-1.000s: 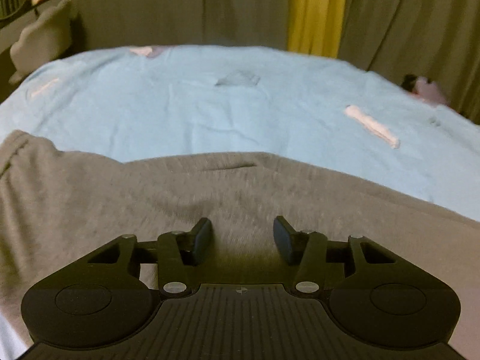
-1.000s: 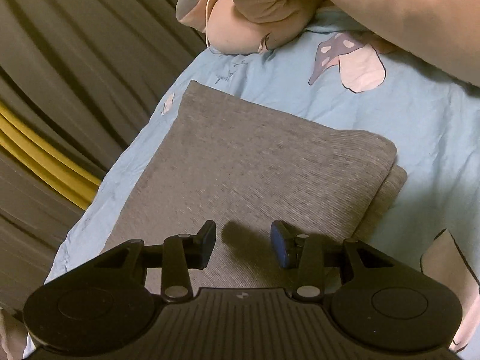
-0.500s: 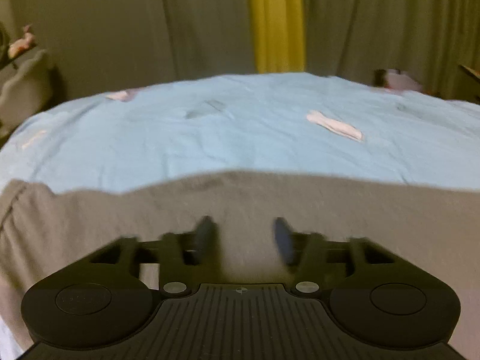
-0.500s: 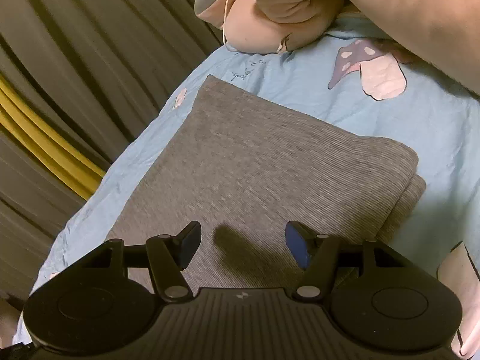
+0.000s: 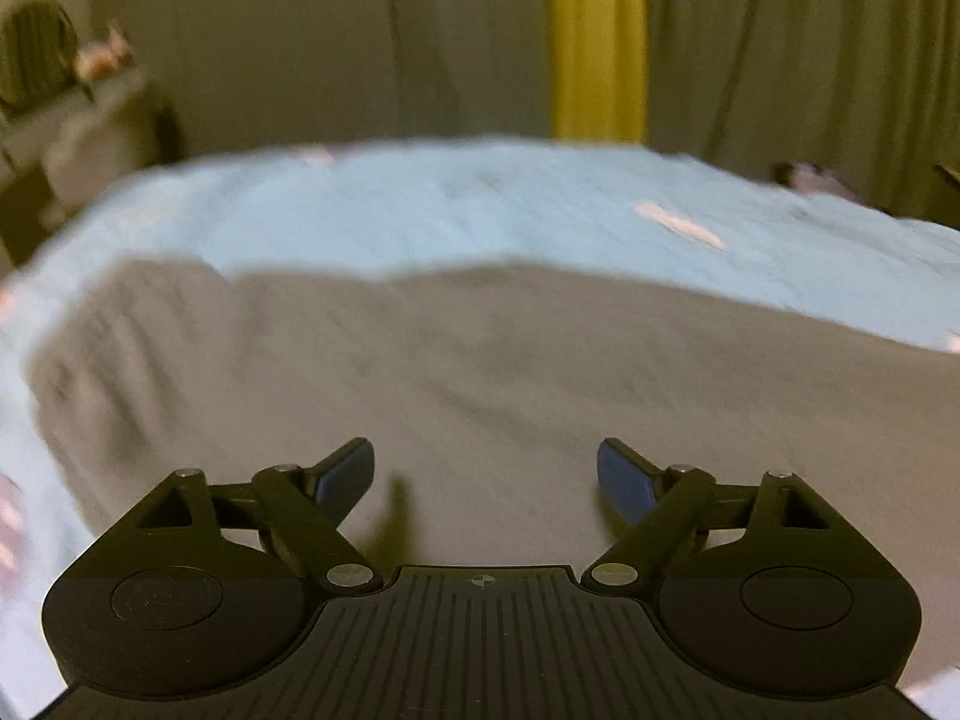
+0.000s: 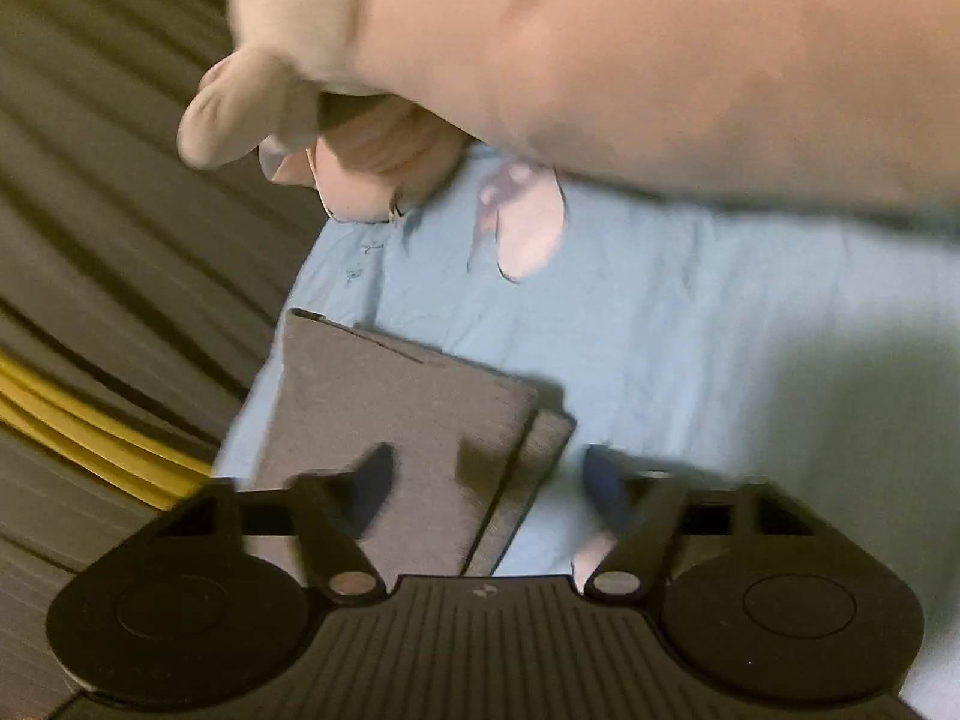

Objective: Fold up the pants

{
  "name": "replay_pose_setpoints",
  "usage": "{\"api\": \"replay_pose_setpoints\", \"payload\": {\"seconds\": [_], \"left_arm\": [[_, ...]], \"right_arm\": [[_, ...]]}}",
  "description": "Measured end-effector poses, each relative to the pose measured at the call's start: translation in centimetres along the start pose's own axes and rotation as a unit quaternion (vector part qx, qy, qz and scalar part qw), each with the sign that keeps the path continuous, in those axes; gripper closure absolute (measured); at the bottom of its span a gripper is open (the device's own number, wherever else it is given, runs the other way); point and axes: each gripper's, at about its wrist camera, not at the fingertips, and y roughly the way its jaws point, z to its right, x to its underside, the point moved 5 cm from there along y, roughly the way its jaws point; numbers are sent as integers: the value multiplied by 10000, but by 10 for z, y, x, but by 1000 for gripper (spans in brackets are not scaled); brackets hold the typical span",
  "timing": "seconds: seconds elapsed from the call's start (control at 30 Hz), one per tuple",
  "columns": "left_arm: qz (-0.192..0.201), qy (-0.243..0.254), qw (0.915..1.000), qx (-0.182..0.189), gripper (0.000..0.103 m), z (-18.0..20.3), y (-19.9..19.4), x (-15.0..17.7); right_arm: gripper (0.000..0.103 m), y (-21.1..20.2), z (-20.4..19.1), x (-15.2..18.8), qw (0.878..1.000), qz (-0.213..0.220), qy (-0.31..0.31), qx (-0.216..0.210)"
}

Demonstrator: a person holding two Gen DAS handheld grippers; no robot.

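The grey pants (image 5: 480,360) lie folded flat on a light blue bedsheet (image 5: 480,204). My left gripper (image 5: 486,474) hovers over their near part with its jaws opening wide and nothing between them. In the right wrist view the pants (image 6: 390,414) form a layered rectangle at the lower left. My right gripper (image 6: 489,480) hangs over their right edge. Its left finger (image 6: 375,480) is above the cloth and its right finger (image 6: 603,483) above the bare sheet (image 6: 720,330). Its jaws are closing, and the pads press on nothing. Both views are blurred.
A large pinkish pillow (image 6: 660,60) and a plush toy (image 6: 372,162) fill the top of the right wrist view. A mushroom print (image 6: 531,228) marks the sheet. Olive curtains (image 5: 300,36) with a yellow strip (image 5: 594,36) hang behind the bed. A shelf (image 5: 72,96) stands at the far left.
The left jaws have spread much wider, and its view has shifted so the pants' left end shows. The right gripper has pulled back and rolled to the pants' right edge, its jaws wider than a second ago.
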Motion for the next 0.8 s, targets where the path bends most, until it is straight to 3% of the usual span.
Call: {"api": "replay_pose_setpoints", "payload": {"seconds": [0.1,0.13,0.37,0.43,0.47,0.6,0.7,0.77,0.8], "left_arm": [[-525,-336,9980,82,17,5,11,10],[-560,-374,9977,95,17,5,9,11],[-504,-486,9974,-167,16,-1,10,11],[-510,-476,9973,-248,16,-2,7,13],[-478,-490,9974,-229,16,-3,5,12],[-414,-561,9974,-176,16,-6,0,11],[-500,-598,9968,-148,16,-8,3,12],[-539,-618,9966,-123,16,-8,4,13],[-539,-627,9965,-110,16,-8,4,13]], "right_arm": [[62,14,14,-3,9994,-78,323,-70],[66,18,16,-4,9993,-130,343,-44],[63,30,10,-11,9985,-189,447,-269],[90,28,3,-10,9995,-101,159,-246],[90,26,-2,-10,9996,-51,0,-283],[76,35,-1,-11,9997,-160,0,-167],[74,40,-1,-11,9995,-239,22,-193],[67,40,-6,-11,9994,-261,1,-206],[56,39,-8,-11,9994,-249,-34,-246]]}}
